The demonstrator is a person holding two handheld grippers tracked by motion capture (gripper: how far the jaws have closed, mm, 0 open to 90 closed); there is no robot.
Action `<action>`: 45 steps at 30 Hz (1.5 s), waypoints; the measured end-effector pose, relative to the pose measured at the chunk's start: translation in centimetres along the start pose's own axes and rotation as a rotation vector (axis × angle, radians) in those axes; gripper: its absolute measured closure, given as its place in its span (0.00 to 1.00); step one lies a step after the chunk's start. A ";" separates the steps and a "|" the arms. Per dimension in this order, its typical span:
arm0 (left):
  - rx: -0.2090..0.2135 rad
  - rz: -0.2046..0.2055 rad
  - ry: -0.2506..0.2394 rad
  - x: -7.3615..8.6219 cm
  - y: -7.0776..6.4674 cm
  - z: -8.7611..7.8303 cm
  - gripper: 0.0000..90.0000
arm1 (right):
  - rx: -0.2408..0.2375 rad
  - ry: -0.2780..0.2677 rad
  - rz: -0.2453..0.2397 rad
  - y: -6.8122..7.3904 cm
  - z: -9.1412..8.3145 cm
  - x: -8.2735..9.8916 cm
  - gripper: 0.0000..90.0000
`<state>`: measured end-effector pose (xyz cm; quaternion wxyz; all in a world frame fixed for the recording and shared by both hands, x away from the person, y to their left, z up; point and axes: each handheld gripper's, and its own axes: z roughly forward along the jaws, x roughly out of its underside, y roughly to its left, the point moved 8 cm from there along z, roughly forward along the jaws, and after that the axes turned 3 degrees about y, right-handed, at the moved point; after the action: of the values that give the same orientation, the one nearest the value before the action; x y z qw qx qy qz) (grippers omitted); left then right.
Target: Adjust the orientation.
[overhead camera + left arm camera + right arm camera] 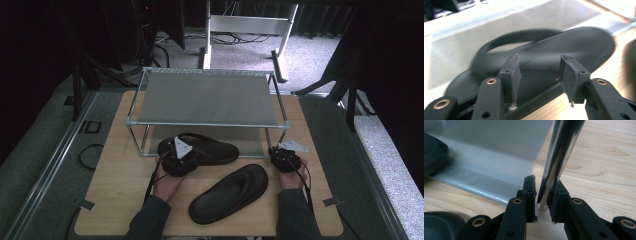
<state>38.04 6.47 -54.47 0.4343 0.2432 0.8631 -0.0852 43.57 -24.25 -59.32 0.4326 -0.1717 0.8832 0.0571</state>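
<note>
Work surface: a wooden table (115, 190) is seen from above, with a two-tier shoe rack (207, 97) set at its far middle.
Rack construction: grey shelf panels are carried on a chrome tube frame; the upper shelf slopes toward the near side.
Lower shelf (454, 45): a grey panel close to the table top, on which the far slipper is partly laid.
Far slipper (212, 150): a black thong slipper is placed at the near edge of the lower shelf, lying across the rack from left to right, sole down and strap up.
Near slipper (230, 192): a second black slipper is laid flat on the table in front of the rack, set diagonally, between the two hands and apart from the rack.
Left gripper (176, 159): it is held at the left end of the far slipper. In the left gripper view (540, 75) the jaws are spread, with a gap between the pads and nothing pressed; the slipper lies beyond and under them. The picture is blurred.
Right gripper (286, 159): it is held at the right near corner of the rack. In the right gripper view (543, 196) the jaws are closed on the rack post (556, 152), a chrome upright, just above its foot on the table.
Hands: both forearms are brought in from the near edge, in dark sleeves.
</note>
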 end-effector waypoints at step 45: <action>-0.163 -0.045 0.020 1.6 0.8 -1.2 0.31 | 0.003 0.008 -0.010 0.1 0.0 0.2 0.84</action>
<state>36.78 8.15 -54.91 0.4418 0.1886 0.8768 -0.0220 43.41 -24.25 -59.52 0.4294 -0.1755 0.8843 0.0530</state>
